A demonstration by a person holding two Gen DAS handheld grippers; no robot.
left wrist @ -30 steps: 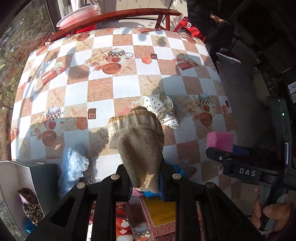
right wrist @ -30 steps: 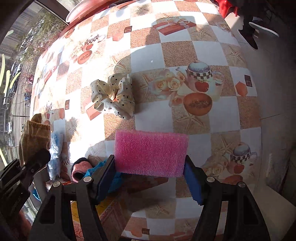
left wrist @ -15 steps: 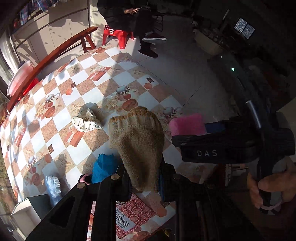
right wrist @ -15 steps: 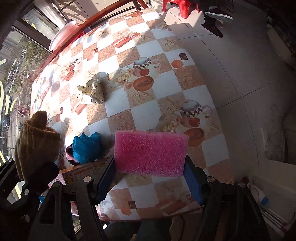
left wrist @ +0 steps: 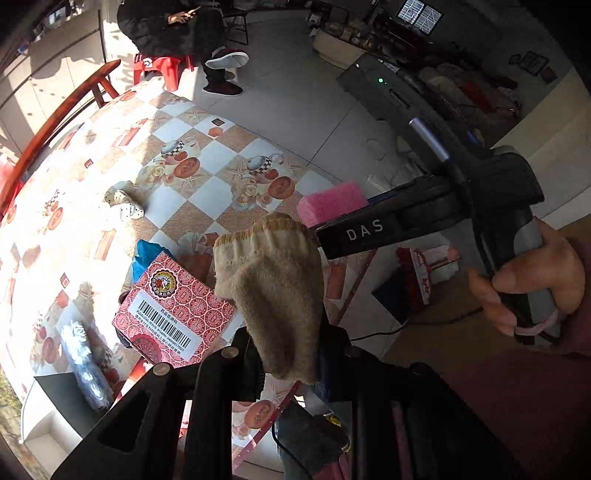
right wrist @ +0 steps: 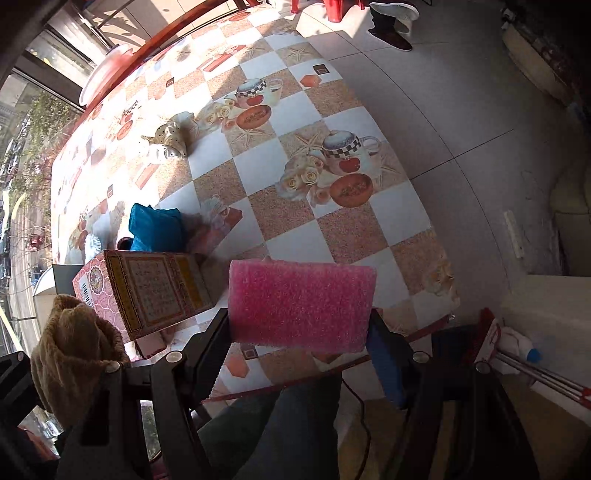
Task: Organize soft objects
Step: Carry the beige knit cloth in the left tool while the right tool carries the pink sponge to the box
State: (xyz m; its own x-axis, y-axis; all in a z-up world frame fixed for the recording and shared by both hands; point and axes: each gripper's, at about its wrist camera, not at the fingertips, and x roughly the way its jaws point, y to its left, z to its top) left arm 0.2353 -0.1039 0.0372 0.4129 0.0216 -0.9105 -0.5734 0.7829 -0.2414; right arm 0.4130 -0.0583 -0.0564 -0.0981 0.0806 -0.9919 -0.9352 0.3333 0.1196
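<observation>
While the left gripper (left wrist: 291,354) clamps a tan knit sock (left wrist: 273,291) upright, the right gripper (right wrist: 299,332) pinches a pink sponge (right wrist: 301,304) across its width. Below both: checkered tablecloth (right wrist: 303,110); red box (left wrist: 173,314) left of the sock, blue cloth (right wrist: 157,229) behind it, possibly folded.

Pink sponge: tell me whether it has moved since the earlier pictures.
Yes. Gripped in the right claw, the pink sponge has travelled from over mid-table, near the polka-dot scrunchie, to the tablecloth edge.

Seated person (left wrist: 173,26) (top cropped)
</observation>
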